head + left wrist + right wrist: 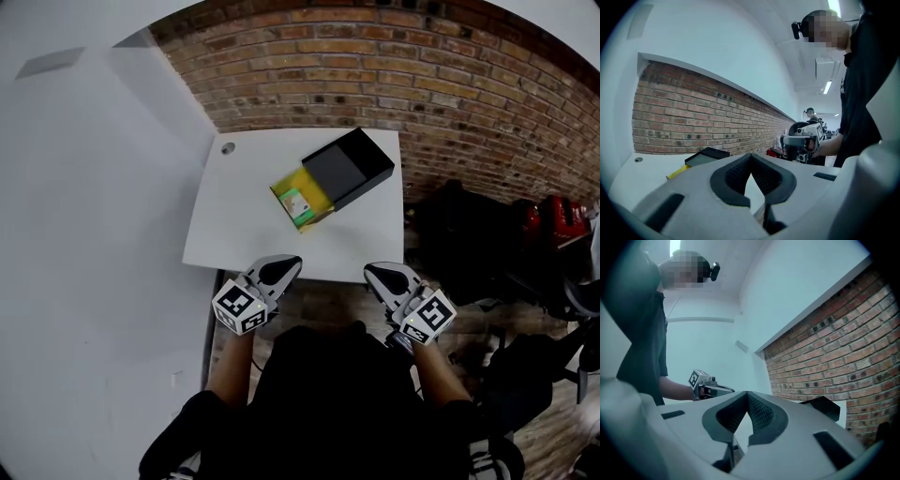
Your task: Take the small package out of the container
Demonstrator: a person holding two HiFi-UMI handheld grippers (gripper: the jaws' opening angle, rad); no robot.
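Note:
A black container (352, 165) lies on the white table (239, 220), with its yellow drawer (298, 199) slid out towards me. In the drawer sits a small green and white package (297, 202). My left gripper (289, 265) and right gripper (373, 272) hover side by side at the table's near edge, well short of the container. Both are shut with nothing between the jaws. In the left gripper view the left gripper's tips (751, 156) meet, with the container (708, 155) beyond at the left. In the right gripper view the right gripper's tips (747, 394) meet, and the container (826, 407) shows at the right.
A brick wall (394, 66) runs behind the table, and a white wall (84, 234) stands to its left. Dark bags (464, 239) and a red thing (553, 217) lie on the floor to the right. A small round grommet (228, 148) sits in the table's far left corner.

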